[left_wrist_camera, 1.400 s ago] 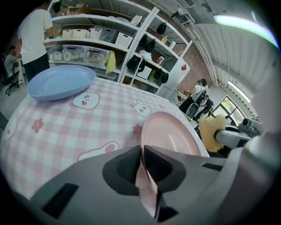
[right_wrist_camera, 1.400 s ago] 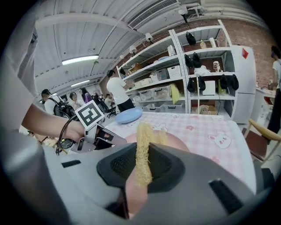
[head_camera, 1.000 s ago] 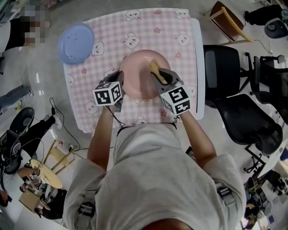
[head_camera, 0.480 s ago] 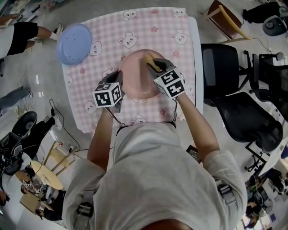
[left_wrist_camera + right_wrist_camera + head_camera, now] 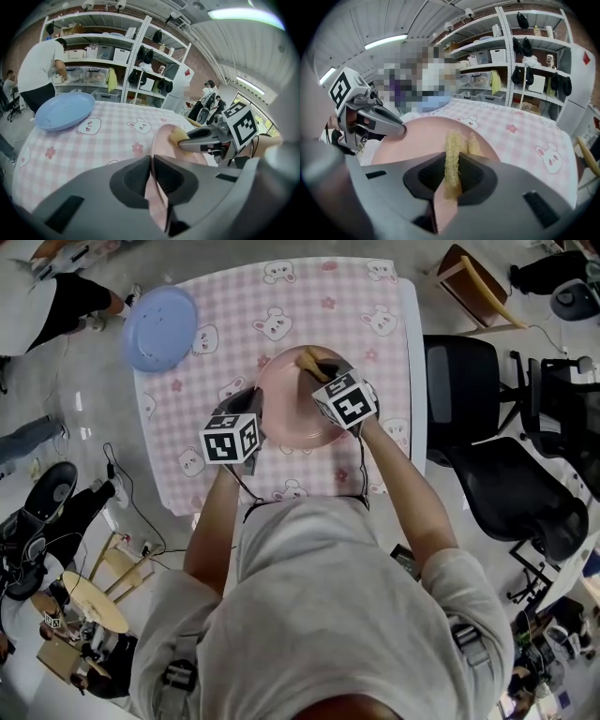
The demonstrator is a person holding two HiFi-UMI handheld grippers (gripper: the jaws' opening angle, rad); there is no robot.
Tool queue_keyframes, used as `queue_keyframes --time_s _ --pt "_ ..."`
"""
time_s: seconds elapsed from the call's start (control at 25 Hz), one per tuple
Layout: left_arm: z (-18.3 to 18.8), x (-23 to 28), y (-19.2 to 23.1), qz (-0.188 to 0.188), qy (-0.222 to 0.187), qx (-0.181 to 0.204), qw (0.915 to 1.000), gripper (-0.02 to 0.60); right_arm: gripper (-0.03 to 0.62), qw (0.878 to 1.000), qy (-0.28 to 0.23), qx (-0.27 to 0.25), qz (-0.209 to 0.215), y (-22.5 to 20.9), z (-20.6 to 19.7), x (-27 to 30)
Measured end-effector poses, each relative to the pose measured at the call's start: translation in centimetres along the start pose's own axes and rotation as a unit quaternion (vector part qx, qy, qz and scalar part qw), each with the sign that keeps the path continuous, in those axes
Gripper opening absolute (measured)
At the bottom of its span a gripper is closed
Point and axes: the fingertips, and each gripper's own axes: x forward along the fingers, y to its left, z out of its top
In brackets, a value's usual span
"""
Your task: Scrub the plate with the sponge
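A pink plate (image 5: 291, 399) sits tilted on the pink checked tablecloth (image 5: 225, 315). My left gripper (image 5: 251, 413) is shut on the plate's left rim (image 5: 157, 187), which runs between its jaws. My right gripper (image 5: 317, 369) is shut on a yellow sponge (image 5: 307, 359), held against the far part of the plate's inside. In the right gripper view the sponge (image 5: 453, 161) stands pinched between the jaws over the pink plate (image 5: 417, 138). The left gripper view shows the sponge (image 5: 178, 136) at the right gripper's fingertips (image 5: 197, 139).
A blue plate (image 5: 159, 329) lies at the table's far left corner, overhanging the edge. Black office chairs (image 5: 497, 427) stand to the right of the table. A person (image 5: 44, 68) stands by shelves beyond the table. Cables and stools lie on the floor at left.
My right gripper has moved the sponge away from me, across the plate toward its far rim. The left gripper has kept its hold on the rim, shifting slightly right.
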Motion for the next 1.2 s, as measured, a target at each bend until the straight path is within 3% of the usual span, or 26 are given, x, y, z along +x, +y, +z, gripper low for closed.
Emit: queue_keyframes --time_s 0.24,0.56,0.72,0.96,1.2 --pt "0.2 0.0 -0.6 -0.002 -0.002 0.009 1.0000 0.037 0.069 1.000 -0.002 0.000 0.021 1.2 0.8 0.4" --pt "0.2 -0.1 -0.3 0.000 -0.002 -0.011 0.9999 0.037 0.069 0.996 -0.006 -0.056 0.074 5.3 2.0 1.4" --pt "-0.3 -0.1 -0.2 -0.002 0.008 -0.016 0.9998 0.036 0.069 0.989 0.013 -0.091 0.119 8.2 1.1 1.6" --pt "-0.9 -0.4 0.1 -0.005 0.010 -0.022 0.9997 0.034 0.069 0.983 0.028 -0.110 0.146 10.2 -0.5 1.5" --pt "-1.0 0.0 0.3 -0.017 0.008 -0.056 0.9983 0.037 0.069 0.973 0.045 -0.139 0.178 12.3 -2.1 0.8"
